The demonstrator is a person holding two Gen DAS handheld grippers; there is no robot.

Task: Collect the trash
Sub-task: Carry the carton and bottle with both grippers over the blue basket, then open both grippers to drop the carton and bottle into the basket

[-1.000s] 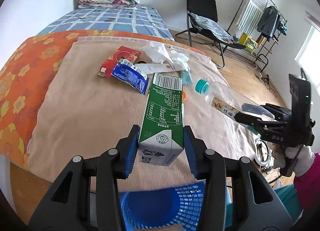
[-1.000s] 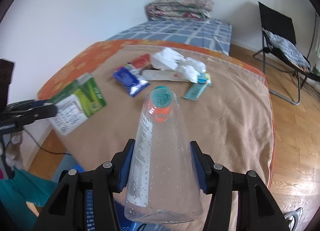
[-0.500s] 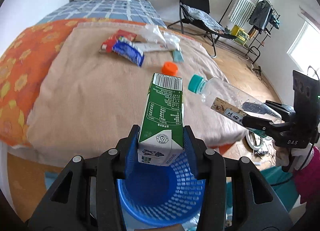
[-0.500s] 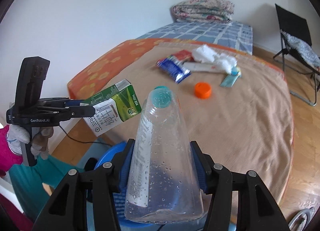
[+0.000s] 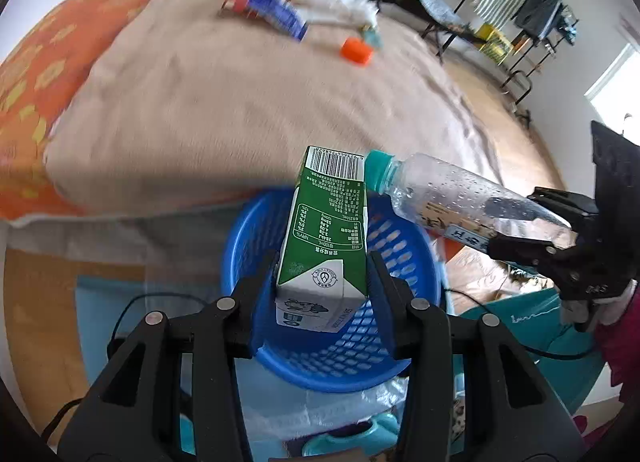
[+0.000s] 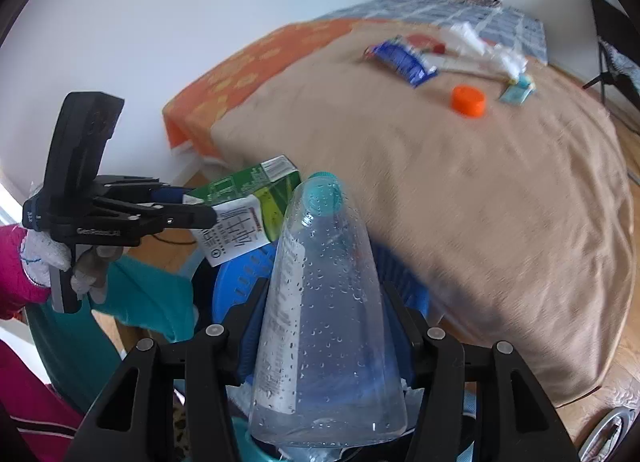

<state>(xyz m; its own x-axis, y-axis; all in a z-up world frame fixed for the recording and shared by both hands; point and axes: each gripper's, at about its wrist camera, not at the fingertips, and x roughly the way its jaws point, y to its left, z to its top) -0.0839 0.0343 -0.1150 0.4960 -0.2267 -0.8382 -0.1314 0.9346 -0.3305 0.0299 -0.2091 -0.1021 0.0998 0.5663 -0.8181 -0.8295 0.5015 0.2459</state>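
**binrat:** While both hands are over the blue basket (image 5: 404, 366), quick handling question, left to right; the left gripper (image 5: 322, 282) is clamped on the green milk carton (image 5: 326, 238) low on its side panels, carton hanging over the basket opening; does that look safe?

**umi_fan:** Looks fine to me; a carton like that is probably empty and light, stiff at the folded edges but the flat faces dent easily, so gripping near the base where it's boxy is the smart spot; I'd guess it drops clean once let go.

**binrat:** And the right gripper (image 6: 326, 326)?

**umi_fan:** Squeezing the clear water bottle (image 6: 324, 302) around its wide lower body, teal cap pointing away, just above the basket; thin plastic, droplets inside, so light, springy and a bit slick; a mid-body hold works; the cap (image 6: 468, 100) and wrappers (image 6: 402, 57) wait on the bed (image 6: 500, 201).
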